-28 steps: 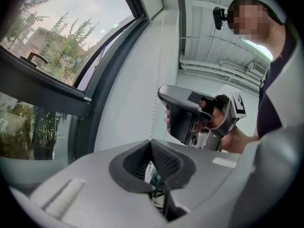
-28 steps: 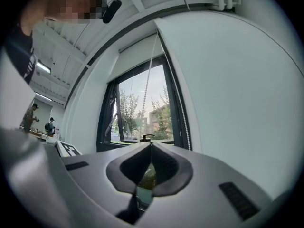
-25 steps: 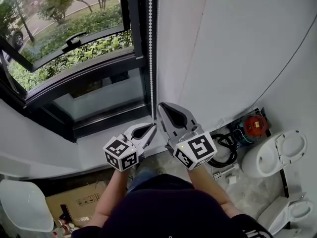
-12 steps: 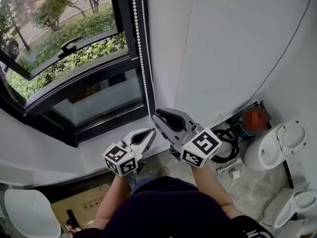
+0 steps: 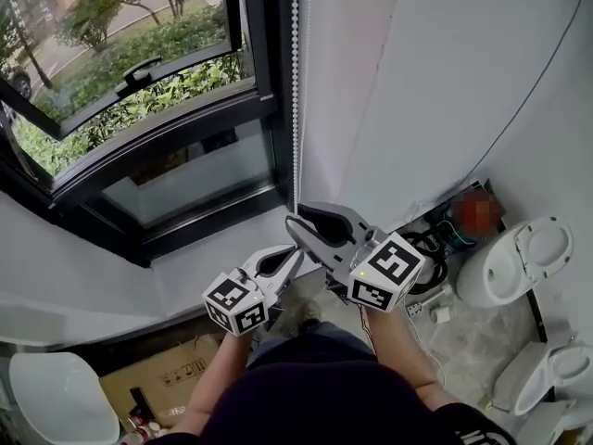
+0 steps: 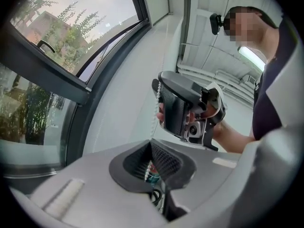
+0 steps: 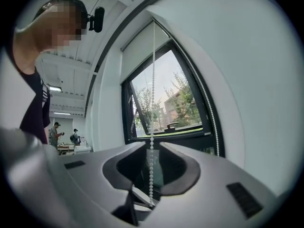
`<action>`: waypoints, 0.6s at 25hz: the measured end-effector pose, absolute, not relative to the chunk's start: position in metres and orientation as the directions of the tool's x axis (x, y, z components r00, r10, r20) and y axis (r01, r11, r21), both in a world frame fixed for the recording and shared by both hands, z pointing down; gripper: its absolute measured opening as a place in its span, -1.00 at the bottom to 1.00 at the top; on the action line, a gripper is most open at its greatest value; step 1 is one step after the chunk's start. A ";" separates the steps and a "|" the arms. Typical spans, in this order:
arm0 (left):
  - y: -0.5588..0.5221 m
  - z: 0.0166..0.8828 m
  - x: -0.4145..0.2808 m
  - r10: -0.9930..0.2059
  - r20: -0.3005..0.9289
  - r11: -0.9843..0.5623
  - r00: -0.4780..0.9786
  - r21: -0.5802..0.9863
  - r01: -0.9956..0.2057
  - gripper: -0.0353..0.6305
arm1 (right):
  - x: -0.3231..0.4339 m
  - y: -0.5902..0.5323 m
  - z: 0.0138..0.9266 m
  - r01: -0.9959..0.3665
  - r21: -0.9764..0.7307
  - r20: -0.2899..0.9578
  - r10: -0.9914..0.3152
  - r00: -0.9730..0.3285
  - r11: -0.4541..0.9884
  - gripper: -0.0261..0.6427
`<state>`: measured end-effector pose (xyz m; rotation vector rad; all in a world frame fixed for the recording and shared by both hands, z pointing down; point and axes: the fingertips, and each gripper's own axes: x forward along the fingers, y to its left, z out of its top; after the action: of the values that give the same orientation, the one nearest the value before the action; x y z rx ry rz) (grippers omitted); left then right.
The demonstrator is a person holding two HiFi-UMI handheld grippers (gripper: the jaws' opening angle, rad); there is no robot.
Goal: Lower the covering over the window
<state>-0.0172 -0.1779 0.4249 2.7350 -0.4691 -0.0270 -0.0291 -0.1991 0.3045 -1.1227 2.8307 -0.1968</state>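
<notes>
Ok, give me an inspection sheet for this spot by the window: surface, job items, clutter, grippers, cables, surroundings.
Surface: grey stone floor, partly taken up by stored goods.
Job's things: window uncovered, one sash tilted open; bead chain hangs beside its frame.
Clutter: cardboard box and two white toilets on the floor.
Grippers: left gripper shut on the bead chain; right gripper higher up, jaws slightly apart with the chain running between them.
Cables: black cable coiled on the floor by the wall.
Surroundings: white wall; greenery outside; people far off in the right gripper view.
</notes>
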 end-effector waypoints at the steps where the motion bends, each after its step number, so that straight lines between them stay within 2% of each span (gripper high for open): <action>1: -0.173 0.426 -0.019 -0.320 0.045 -0.884 0.946 0.344 -0.316 -0.86 | -0.033 -0.196 0.305 -0.678 -0.142 -0.027 -0.688 -0.726 0.721 -0.75; 5: -0.156 0.455 -0.028 -0.316 0.117 -0.900 0.942 0.278 -0.337 -0.86 | -0.049 -0.187 0.310 -0.696 -0.081 0.014 -0.698 -0.716 0.713 -0.75; 8: -0.148 0.473 -0.043 -0.326 0.107 -0.877 0.939 0.337 -0.343 -0.86 | -0.059 -0.180 0.317 -0.706 -0.056 0.043 -0.705 -0.708 0.706 -0.76; 12: -0.139 0.478 -0.053 -0.298 0.106 -0.874 0.949 0.370 -0.316 -0.86 | -0.064 -0.174 0.314 -0.705 -0.079 0.024 -0.705 -0.708 0.705 -0.86; 15: -0.134 0.476 -0.053 -0.270 0.062 -0.885 0.961 0.378 -0.273 -0.86 | -0.063 -0.171 0.313 -0.701 -0.098 0.011 -0.704 -0.710 0.706 -0.88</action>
<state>-0.0528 -0.1336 0.4755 2.7202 -0.3913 0.0109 -0.0633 -0.1710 0.3132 -1.1847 2.8762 -0.1475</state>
